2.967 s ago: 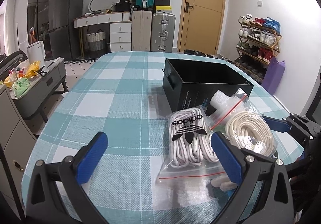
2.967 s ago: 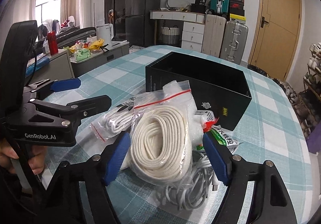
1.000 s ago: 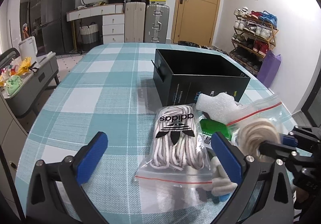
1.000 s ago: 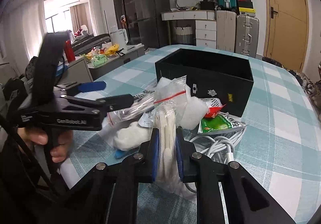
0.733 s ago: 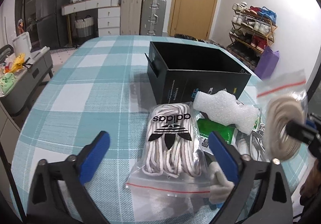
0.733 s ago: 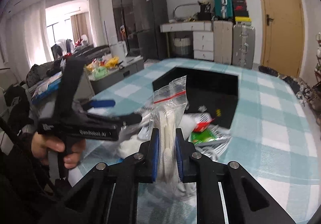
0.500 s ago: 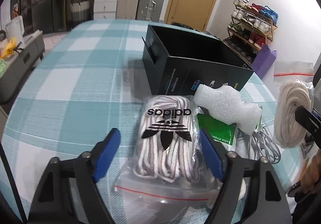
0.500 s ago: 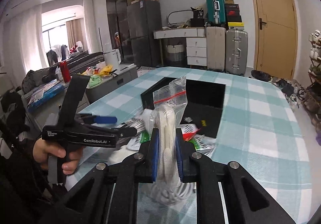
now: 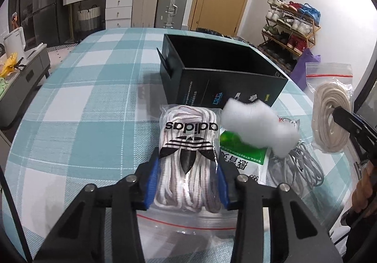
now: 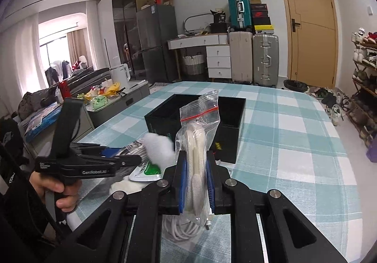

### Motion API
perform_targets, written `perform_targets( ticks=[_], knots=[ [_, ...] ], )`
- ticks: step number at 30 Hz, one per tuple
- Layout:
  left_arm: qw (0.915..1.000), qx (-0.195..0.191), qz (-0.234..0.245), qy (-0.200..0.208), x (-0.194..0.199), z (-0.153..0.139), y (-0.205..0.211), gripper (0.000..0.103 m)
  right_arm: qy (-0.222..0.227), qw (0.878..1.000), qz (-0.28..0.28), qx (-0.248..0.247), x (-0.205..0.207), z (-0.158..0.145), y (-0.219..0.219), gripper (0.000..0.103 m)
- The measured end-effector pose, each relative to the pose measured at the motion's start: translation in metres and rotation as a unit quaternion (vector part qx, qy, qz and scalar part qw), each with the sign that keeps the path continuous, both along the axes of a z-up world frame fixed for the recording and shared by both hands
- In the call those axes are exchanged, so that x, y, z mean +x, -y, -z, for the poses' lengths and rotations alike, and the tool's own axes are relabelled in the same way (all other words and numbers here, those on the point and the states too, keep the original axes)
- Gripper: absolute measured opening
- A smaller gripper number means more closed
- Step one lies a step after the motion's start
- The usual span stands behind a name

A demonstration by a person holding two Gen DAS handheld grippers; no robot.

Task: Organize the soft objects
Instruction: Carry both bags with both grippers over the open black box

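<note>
1. Pinching the bag of white laces (image 9: 187, 159), the left gripper (image 9: 187, 183) sits at the lower middle of the left wrist view; its jaws have just been closing, and the blue pads (image 9: 150, 183) now press both sides of the bundle inside the clear bag.
2. The bag, printed with a black adidas logo, lies flat on the teal checked tablecloth (image 9: 82, 103), its red zip strip toward the bottom edge of the frame.
3. Just right of the laces, in the middle of the frame, a white foam piece (image 9: 256, 126) rests over a green packet (image 9: 238, 147), with a grey cable coil (image 9: 299, 164) beside them.
4. Above these, in the centre of the frame, stands an open black box (image 9: 223, 67), close behind the foam.
5. At the right edge of that view, a bag of cream rope (image 9: 329, 117) hangs clear of the table, its red-striped top upward.
6. In the right wrist view the right gripper (image 10: 196, 183) is clamped on that rope bag (image 10: 198, 152) at lower centre, pads pressed tight against the coil, the bag upright in front of the black box (image 10: 231, 121).
7. At the lower left of this view a hand (image 10: 59, 190) grips the handle of the left gripper (image 10: 122, 157), whose tips reach toward the foam (image 10: 157, 147).
8. A white cable (image 10: 181, 227) shows under the right gripper, near the bottom middle.
</note>
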State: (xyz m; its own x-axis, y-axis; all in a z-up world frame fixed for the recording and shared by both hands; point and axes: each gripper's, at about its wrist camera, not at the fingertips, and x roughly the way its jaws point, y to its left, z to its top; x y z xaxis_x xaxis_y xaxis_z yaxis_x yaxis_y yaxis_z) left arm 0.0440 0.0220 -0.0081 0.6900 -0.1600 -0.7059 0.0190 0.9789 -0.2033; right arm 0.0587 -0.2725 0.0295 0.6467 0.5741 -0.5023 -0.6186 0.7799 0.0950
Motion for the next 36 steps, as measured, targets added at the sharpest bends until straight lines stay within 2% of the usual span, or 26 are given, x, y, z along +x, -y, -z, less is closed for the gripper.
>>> perform_targets(
  ticks=[9, 19, 28, 36],
  knots=[
    [0.9991, 0.000, -0.010, 0.042, -0.010, -0.031, -0.005, 0.040, 0.009, 1.000, 0.012, 0.015, 0.002, -0.014, 0.009, 0.015],
    [0.9968, 0.003, -0.014, 0.079, -0.002, -0.061, -0.004, 0.040, 0.016, 0.999, 0.021, 0.032, 0.016, -0.038, 0.016, 0.015],
    [0.9944, 0.025, -0.020, 0.101, 0.019, -0.083, -0.003, 0.040, 0.022, 0.999, 0.020, 0.043, 0.034, -0.064, 0.012, 0.015],
    [0.9928, 0.037, -0.017, 0.113, 0.044, -0.090, 0.001, 0.040, 0.029, 0.998, 0.012, 0.047, 0.054, -0.074, 0.001, 0.015]
  ],
)
